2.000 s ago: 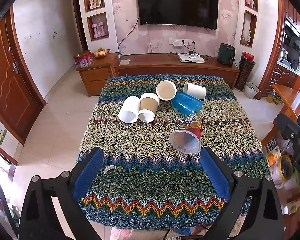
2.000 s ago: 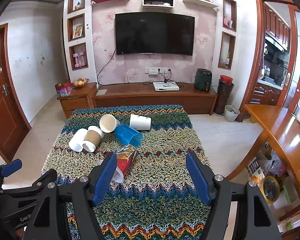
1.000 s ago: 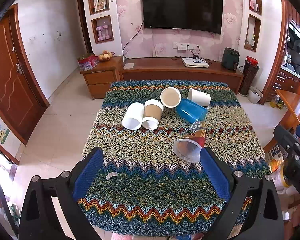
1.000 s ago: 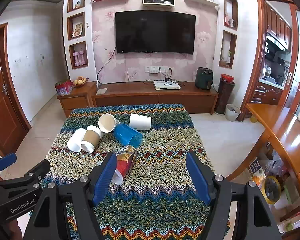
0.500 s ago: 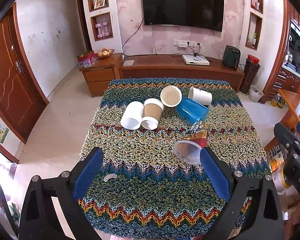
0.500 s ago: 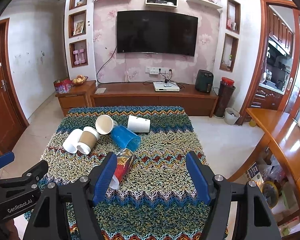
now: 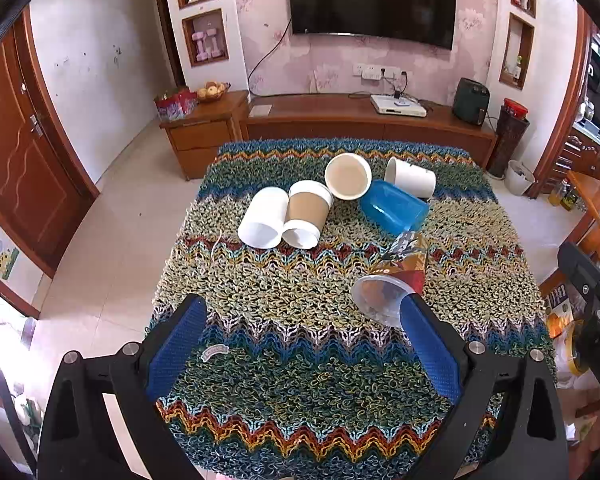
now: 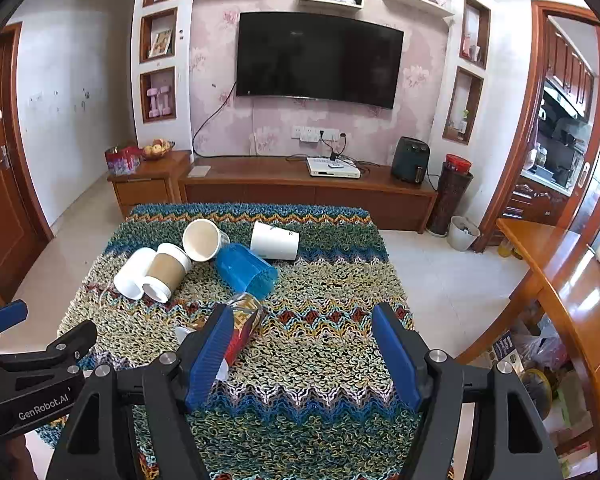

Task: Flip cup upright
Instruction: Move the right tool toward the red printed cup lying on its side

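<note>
Both grippers hang over the near edge of the tabletop with their jaws spread wide and nothing between them: the left gripper (image 7: 300,344) near the middle of that edge, the right gripper (image 8: 304,352) toward the right side. Six cups lie tipped over on the knitted cloth (image 7: 300,392) that covers the table. Closest is the printed cup (image 7: 396,280), red and brown with a clear rim, on its side right of the table's centre with its mouth toward the near edge; in the left wrist view it sits just beyond the tip of the left gripper's right finger, and in the right wrist view the right gripper's left finger hides part of it. Just behind it lies one blue cup (image 7: 394,208). Further toward the far edge lie four paper cups: a white cup (image 7: 263,218) and a brown sleeved cup (image 7: 306,216) touching side by side, a cream cup (image 7: 348,177) with its mouth facing the cameras, and another white cup (image 7: 411,182) nearest the far right corner.
</note>
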A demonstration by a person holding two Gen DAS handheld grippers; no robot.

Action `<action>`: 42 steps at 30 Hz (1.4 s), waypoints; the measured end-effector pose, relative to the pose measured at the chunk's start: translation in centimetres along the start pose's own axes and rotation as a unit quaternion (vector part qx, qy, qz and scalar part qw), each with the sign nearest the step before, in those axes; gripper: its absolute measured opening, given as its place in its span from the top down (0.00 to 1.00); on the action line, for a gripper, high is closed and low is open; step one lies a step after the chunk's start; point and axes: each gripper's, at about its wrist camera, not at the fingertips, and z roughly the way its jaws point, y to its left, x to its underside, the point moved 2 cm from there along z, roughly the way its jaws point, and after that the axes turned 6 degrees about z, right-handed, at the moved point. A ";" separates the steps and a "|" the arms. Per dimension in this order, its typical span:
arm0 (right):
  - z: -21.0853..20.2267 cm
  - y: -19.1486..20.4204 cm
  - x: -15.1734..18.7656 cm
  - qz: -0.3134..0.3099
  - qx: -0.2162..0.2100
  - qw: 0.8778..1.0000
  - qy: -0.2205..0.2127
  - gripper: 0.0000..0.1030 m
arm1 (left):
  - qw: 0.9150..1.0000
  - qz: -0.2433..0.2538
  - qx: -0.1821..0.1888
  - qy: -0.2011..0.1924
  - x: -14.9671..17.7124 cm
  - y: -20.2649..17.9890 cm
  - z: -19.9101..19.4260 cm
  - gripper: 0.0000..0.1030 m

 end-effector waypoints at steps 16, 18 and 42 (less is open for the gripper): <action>2.5 0.6 0.6 -0.043 0.003 0.999 -0.004 0.30 | 1.000 -0.002 -0.007 0.025 0.1 -0.3 2.7 0.05; 2.9 1.0 0.8 -0.067 -0.006 0.998 -0.013 0.30 | 1.000 0.000 -0.011 0.029 0.2 -0.4 3.1 0.05; 13.9 6.8 7.0 -0.466 -0.078 0.878 -0.078 0.30 | 0.993 -0.029 -0.016 0.117 1.1 0.4 12.1 0.05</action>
